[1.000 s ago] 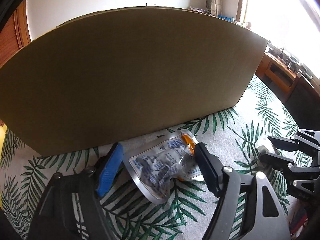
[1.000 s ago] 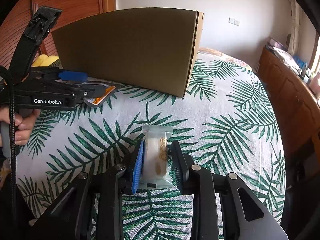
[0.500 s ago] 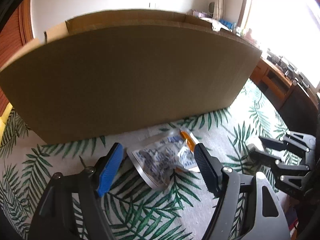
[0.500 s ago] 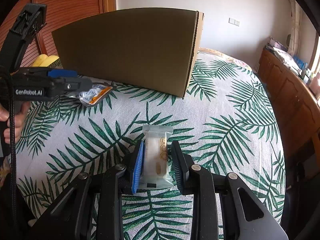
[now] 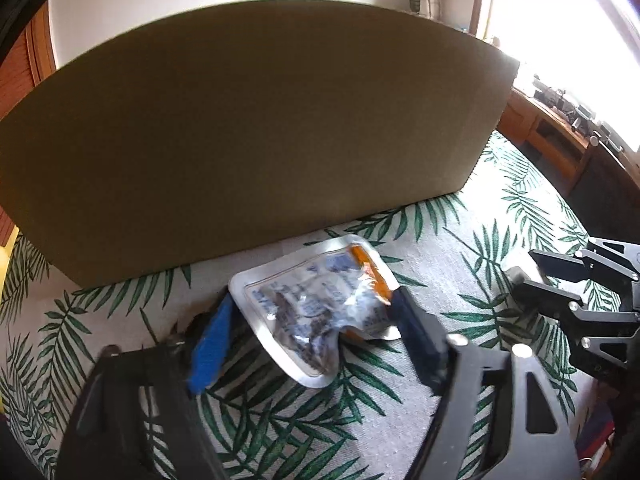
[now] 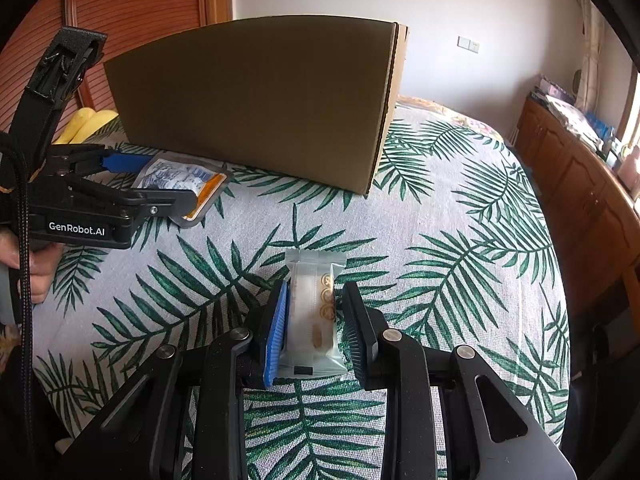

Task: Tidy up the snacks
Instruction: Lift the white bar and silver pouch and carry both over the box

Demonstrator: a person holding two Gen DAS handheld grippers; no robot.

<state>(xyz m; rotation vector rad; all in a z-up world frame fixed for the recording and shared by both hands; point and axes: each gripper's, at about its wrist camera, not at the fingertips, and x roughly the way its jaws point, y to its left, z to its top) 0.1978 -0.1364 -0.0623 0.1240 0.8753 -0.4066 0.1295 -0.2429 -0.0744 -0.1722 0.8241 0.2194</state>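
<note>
Left gripper [image 5: 316, 332]: jaws closing around one crinkled silver pouch, which lies between the blue pads; whether the pads press on it yet is hard to tell through the blur.
Silver pouch [image 5: 316, 312]: one, foil-edged with blue print and an orange corner, flat on the cloth just in front of the box's long side.
Right gripper [image 6: 314, 320]: jaws narrowly parted with one white snack packet standing between them; the blue left pad lies against the packet's edge, while a thin gap seems to remain at the black right pad.
White snack packet [image 6: 314, 312]: one, clear-ended wrapper with round biscuits printed on it, resting on the cloth well out from the box toward the near edge.
Snacks in view: two, one to each gripper.
Cardboard box [image 6: 260, 96]: one, plain brown, standing toward the far edge of the cloth; its contents cannot be seen.
Leaf-print cloth [image 6: 460, 240]: one, white with green palm fronds, carrying box and both snacks.
Hand [image 6: 32, 264]: one visible, gripping the left tool's handle at the cloth's left edge.
Yellow objects [image 6: 86, 124]: two rounded shapes beyond the box's left end, too hidden to identify.
Wooden cabinet [image 6: 580, 184]: one, along the right side of the room.
</note>
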